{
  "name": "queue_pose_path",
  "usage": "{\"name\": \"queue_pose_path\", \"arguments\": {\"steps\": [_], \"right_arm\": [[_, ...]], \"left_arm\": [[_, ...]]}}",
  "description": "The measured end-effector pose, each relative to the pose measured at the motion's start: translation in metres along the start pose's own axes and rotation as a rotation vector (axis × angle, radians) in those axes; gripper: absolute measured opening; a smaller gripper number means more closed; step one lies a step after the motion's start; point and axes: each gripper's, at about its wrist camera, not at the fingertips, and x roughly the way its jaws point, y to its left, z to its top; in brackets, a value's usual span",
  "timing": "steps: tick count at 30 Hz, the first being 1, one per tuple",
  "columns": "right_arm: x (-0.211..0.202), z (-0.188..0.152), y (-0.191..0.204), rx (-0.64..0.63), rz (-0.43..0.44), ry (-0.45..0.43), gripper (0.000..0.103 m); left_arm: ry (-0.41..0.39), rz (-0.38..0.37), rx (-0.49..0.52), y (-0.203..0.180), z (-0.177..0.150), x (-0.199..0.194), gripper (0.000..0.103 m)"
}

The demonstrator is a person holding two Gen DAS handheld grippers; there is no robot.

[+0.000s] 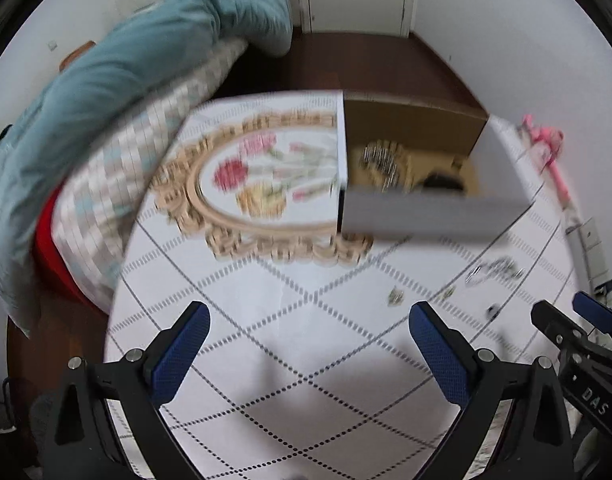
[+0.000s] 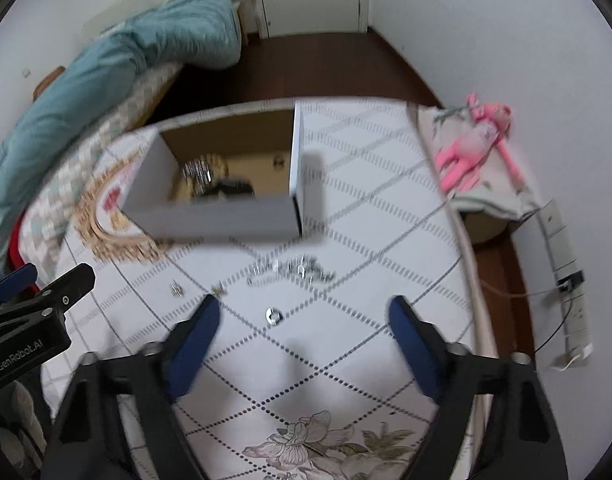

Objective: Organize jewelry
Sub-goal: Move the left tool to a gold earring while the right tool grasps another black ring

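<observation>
An open white box (image 2: 214, 216) with a brown inside stands on the patterned white table (image 2: 345, 360); a shiny chain (image 2: 198, 174) and dark items lie in it. The box also shows in the left wrist view (image 1: 429, 216). A silver chain pile (image 2: 294, 270), a ring (image 2: 273, 316) and small earrings (image 2: 178, 290) lie on the table in front of the box. My right gripper (image 2: 304, 320) is open and empty, just short of the ring. My left gripper (image 1: 309, 324) is open and empty above the table, left of the jewelry (image 1: 493, 270).
The box lid (image 1: 266, 176) with a flower and gold frame print lies left of the box. A bed with teal duvet (image 1: 106, 92) stands to the left. A pink plush toy (image 2: 473, 144) and a power strip (image 2: 569, 292) are at right.
</observation>
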Motion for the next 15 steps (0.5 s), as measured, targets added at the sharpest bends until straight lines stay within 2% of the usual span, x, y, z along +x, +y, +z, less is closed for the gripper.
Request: {"name": "queue_pose_path", "arguments": {"steps": [3, 7, 13, 15], "right_arm": [[0.030, -0.017, 0.001, 0.004, 0.015, 0.024, 0.068], [0.052, -0.029, 0.007, -0.001, 0.028, 0.013, 0.058], [0.056, -0.035, 0.023, -0.057, -0.015, -0.073, 0.044], [0.055, -0.038, 0.030, -0.082, -0.053, -0.099, 0.026]], "left_arm": [[0.034, -0.003, 0.013, -0.001, -0.015, 0.022, 0.101], [0.042, -0.012, 0.031, -0.003, -0.024, 0.036, 0.100], [0.019, -0.024, 0.039, -0.007, -0.029, 0.039, 0.097], [0.010, -0.031, 0.036, -0.008, -0.030, 0.039, 0.096]]}}
